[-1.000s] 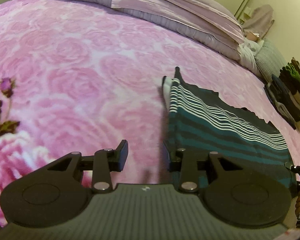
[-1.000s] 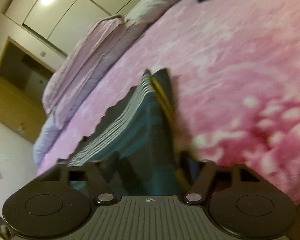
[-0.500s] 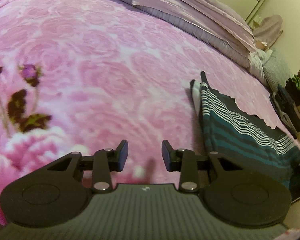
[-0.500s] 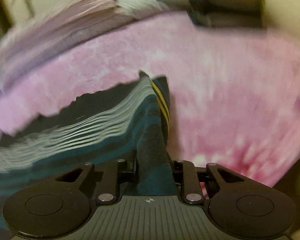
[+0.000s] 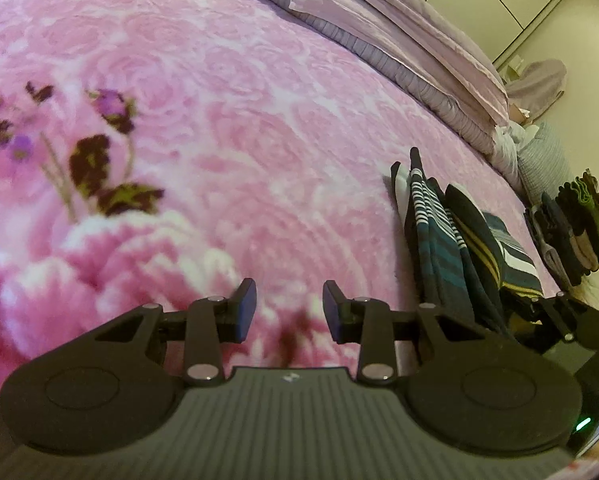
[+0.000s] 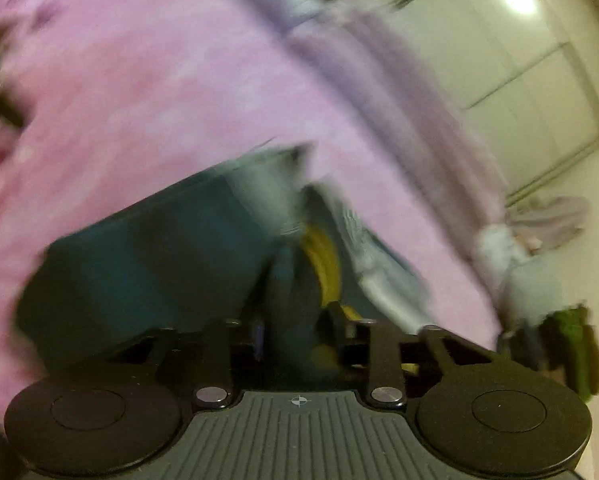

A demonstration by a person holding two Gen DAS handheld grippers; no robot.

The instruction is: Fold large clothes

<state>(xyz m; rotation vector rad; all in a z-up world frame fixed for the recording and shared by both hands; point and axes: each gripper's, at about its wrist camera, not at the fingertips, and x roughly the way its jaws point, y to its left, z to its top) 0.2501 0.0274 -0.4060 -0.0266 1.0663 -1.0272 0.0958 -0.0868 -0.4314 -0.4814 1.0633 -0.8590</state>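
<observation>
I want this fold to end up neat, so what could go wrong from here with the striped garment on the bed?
1. The right tool has a fold of the striped garment between its opening jaws; the fabric may slip out and the fold may collapse.
2. The left tool is open over the pink blanket, holding nothing, so the garment's far edge is unpinned and may drag.
3. The garment lies near the stack of folded clothes and could knock it.

No legible text, label, brand name or number appears in either view. The only markings are small emblems — a pale mark on the ribbed body of the left hand-held gripper (image 5: 288, 308) and a crosshair symbol on the right hand-held gripper (image 6: 298, 334) — neither readable as lettering.
</observation>
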